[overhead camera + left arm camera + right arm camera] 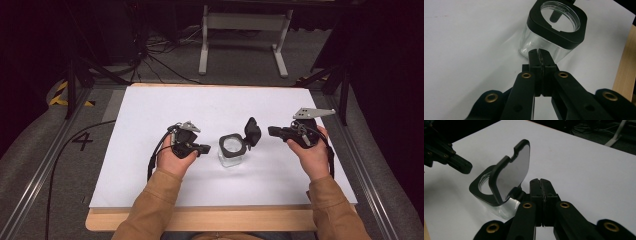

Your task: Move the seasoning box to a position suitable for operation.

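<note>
White rectangular sheet (150, 165) covers a light wooden tabletop (200, 220), frame centre. Grey carpet, black cables and a white metal stand (245, 30) along top. Clear glass jar with black rim and flipped-up lid (233, 149) stands mid-sheet. Left gripper (204, 148) and right gripper (272, 131) flank it, jaws closed, empty.

Jar (231, 156): clear glossy glass, matt black plastic collar (556, 30) & flip lid (510, 172). Claws: matt black plastic w/ brass rivets (526, 75). Desk (150, 110): matt white sheet, wood edge (200, 220).
</note>
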`<state>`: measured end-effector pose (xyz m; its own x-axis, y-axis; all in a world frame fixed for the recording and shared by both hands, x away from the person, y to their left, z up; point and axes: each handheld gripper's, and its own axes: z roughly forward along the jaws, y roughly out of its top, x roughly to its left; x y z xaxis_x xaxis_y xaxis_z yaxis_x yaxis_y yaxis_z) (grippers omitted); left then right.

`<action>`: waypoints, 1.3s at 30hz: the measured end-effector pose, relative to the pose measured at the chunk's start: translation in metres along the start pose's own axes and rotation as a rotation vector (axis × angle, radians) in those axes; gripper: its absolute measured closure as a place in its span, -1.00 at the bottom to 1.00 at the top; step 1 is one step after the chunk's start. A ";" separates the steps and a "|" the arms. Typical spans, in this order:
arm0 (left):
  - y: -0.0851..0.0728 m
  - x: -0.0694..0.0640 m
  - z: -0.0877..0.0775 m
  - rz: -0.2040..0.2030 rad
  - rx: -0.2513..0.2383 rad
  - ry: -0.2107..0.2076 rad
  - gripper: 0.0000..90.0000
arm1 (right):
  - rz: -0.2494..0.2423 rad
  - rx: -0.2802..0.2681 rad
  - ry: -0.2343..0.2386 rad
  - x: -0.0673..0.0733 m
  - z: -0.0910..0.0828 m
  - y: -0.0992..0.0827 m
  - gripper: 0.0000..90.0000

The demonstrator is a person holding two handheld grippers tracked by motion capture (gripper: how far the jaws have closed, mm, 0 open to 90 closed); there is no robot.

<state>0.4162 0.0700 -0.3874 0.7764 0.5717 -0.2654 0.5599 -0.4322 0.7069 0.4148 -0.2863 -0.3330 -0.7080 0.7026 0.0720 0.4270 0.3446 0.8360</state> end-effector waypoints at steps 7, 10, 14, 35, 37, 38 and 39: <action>0.001 -0.011 0.014 0.024 0.013 -0.010 1.00 | -0.048 -0.013 0.015 0.013 0.007 0.004 1.00; 0.001 -0.014 0.019 0.038 0.015 -0.007 1.00 | -0.043 -0.012 0.018 0.014 0.008 0.003 1.00; -0.001 -0.016 0.026 0.051 0.019 -0.015 1.00 | -0.045 -0.022 0.018 0.015 0.007 0.004 1.00; -0.001 -0.018 0.030 0.058 0.015 -0.029 1.00 | -0.112 -0.021 0.039 0.034 0.017 0.008 1.00; -0.001 -0.018 0.030 0.053 0.015 -0.031 1.00 | -0.129 -0.014 0.055 0.039 0.021 0.008 1.00; -0.001 -0.018 0.030 0.053 0.015 -0.031 1.00 | -0.129 -0.014 0.055 0.039 0.021 0.008 1.00; -0.001 -0.018 0.030 0.053 0.014 -0.031 1.00 | -0.135 -0.009 0.061 0.041 0.023 0.008 1.00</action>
<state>0.4103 0.0388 -0.4030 0.8135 0.5262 -0.2478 0.5214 -0.4710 0.7116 0.4020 -0.2400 -0.3362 -0.7915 0.6111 -0.0089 0.3205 0.4274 0.8453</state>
